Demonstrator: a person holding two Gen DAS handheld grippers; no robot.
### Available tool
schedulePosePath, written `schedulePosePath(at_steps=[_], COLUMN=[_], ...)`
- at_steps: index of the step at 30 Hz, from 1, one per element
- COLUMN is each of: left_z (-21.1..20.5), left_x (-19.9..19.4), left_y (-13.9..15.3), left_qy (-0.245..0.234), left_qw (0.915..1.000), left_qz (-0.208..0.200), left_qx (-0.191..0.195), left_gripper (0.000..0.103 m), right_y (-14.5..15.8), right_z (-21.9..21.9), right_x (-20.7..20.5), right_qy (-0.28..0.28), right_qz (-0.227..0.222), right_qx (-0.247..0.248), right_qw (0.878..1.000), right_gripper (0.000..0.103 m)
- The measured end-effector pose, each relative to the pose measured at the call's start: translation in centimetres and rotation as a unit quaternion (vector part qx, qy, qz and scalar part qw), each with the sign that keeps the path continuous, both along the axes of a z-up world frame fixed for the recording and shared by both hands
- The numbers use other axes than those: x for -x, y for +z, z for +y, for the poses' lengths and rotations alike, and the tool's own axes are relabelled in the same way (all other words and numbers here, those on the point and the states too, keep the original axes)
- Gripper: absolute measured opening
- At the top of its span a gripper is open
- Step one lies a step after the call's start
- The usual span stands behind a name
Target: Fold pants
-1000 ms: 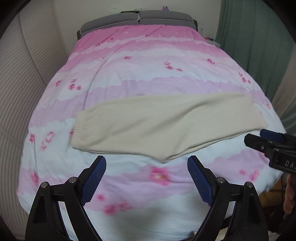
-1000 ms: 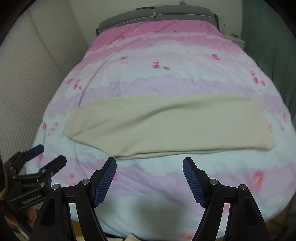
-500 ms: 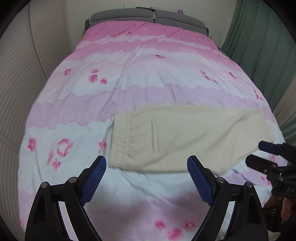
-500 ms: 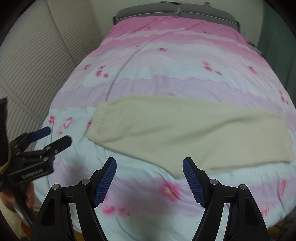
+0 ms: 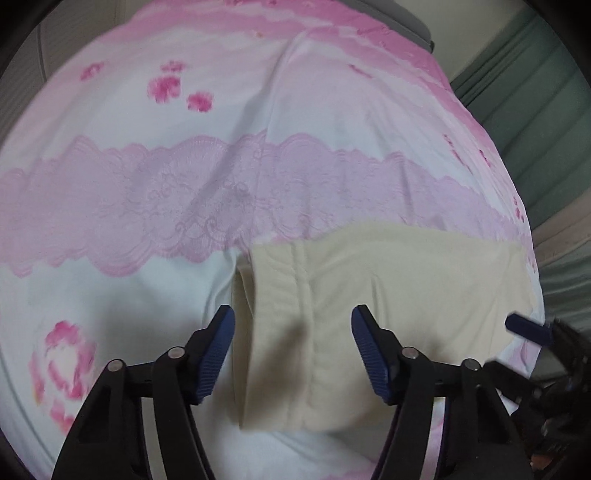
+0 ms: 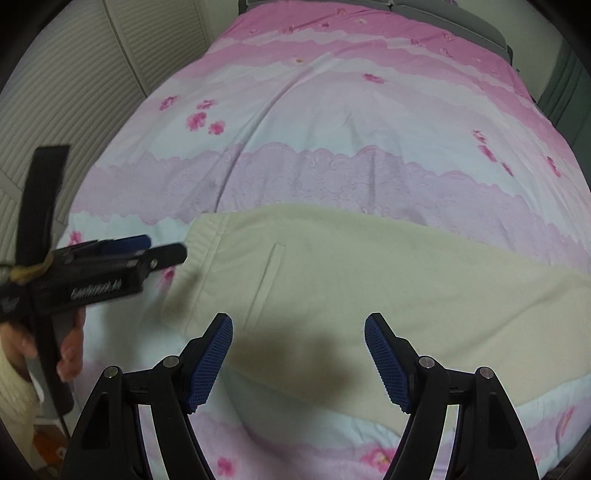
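Cream pants (image 5: 388,295) lie flat across the near part of a pink floral bed, folded lengthwise, waistband at the left and legs running right; they also show in the right wrist view (image 6: 369,280). My left gripper (image 5: 293,354) is open and empty, low over the waistband end, its jaws either side of the waistband. My right gripper (image 6: 299,360) is open and empty, just above the pants' near edge beside the pocket slit. In the right wrist view the left gripper (image 6: 162,251) reaches in from the left toward the waistband.
The bedspread (image 6: 332,122) covers the whole bed, with grey pillows (image 6: 424,7) at the head. A ribbed white wall or closet (image 6: 55,92) stands on the left and a green curtain (image 5: 535,110) on the right. The bed's near edge is just below the grippers.
Both grippers have moved forward and down toward the pants. The left one swung left to the waistband end. Both stayed open; the pants have not moved.
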State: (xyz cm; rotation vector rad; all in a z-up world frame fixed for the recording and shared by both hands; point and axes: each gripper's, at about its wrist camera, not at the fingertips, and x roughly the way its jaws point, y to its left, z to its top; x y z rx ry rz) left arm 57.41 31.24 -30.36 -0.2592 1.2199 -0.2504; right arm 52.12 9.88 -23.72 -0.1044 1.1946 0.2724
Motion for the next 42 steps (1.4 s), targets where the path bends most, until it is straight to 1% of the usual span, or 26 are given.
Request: schedulePosePath(at_steps=[5,8,10,14,16,17,20,22,23,24,25,26,27,30,31,35,38,40,42], left_z=[0.3,0.2,0.2,-0.7,-1.1,-1.4,-1.8,-1.9,-1.9,-1.9,-1.9,-1.9,-1.5,-0.2,0.2,0.8,0.4,0.0,-0.3], left_x=[-2.7,-3.1,-2.7,-1.7,-2.0,-2.5,-3.7,-4.2,-4.4,-4.4,-4.0,-3.5,-2.8,-1.6,-1.4,-2.9,-3.7,-3.7,-3.7], left_y=[-3.1,-4.0,-3.5,-0.8,-0.7,-1.3,-3.7,-4.9,-5.1,-5.0,-4.4,-3.7,-2.9,-1.6,-1.7,-3.8,-5.1,-5.4,-5.3], left_qy=[0.005,0.004,-0.005,-0.063,-0.069,-0.067,-0.046,-0.016,-0.004,0.006,0.004,0.002,0.003,0.008,0.01,0.033,0.039,0.04,0.038], left_qw=[0.9992,0.9975,0.9967,0.994,0.9926,0.9925,0.9935,0.9938,0.9942,0.9955,0.9972,0.9985,0.9991,0.9998,0.9998,0.999,0.9983,0.998,0.9977], left_qz=[0.037,0.061,0.061,0.024,0.022,0.029,0.054,0.07,0.074,0.07,0.055,0.04,0.026,0.001,0.001,0.028,0.043,0.046,0.048], left_qx=[0.015,0.035,0.054,0.086,0.097,0.098,0.089,0.085,0.078,0.065,0.051,0.038,0.033,0.019,0.015,0.011,-0.009,-0.018,-0.027], left_gripper=[0.056,0.043,0.042,0.042,0.042,0.042,0.042,0.035,0.027,0.014,0.013,0.012,0.012,0.012,0.012,0.012,0.013,0.014,0.017], right_y=[-2.3,-3.0,-3.4,-4.0,-4.1,-4.1,-4.2,-4.2,-4.2,-4.1,-4.0,-4.0,-3.9,-3.8,-3.8,-3.6,-3.5,-3.3,-3.1], right_z=[0.7,0.8,0.7,0.7,0.6,0.7,0.8,0.9,0.9,0.9,0.9,0.9,0.8,0.8,0.8,0.9,1.0,0.9,0.7], right_x=[-1.8,-2.3,-2.4,-2.5,-2.4,-2.4,-2.4,-2.4,-2.3,-2.2,-2.1,-2.1,-2.0,-1.6,-1.4,-0.7,-0.4,-0.2,0.0], right_qy=[-0.007,-0.011,-0.011,-0.01,-0.01,-0.009,-0.008,-0.007,-0.005,-0.004,-0.003,-0.003,-0.003,-0.003,-0.002,0.008,0.013,0.012,0.01], right_qz=[0.025,0.031,0.036,0.046,0.046,0.045,0.045,0.047,0.045,0.043,0.04,0.039,0.038,0.039,0.039,0.033,0.032,0.031,0.028], right_qx=[0.012,0.015,0.019,0.017,0.016,0.016,0.015,0.018,0.019,0.022,0.025,0.027,0.027,0.022,0.02,0.025,0.032,0.031,0.033], right_qw=[1.0,0.999,0.999,0.999,0.999,0.999,0.999,0.999,0.999,0.999,0.999,0.999,0.999,0.999,0.999,0.999,0.999,0.999,0.999], right_gripper=[0.074,0.074,0.074,0.074,0.074,0.074,0.074,0.074,0.074,0.074,0.074,0.074,0.074,0.074,0.074,0.074,0.074,0.074,0.074])
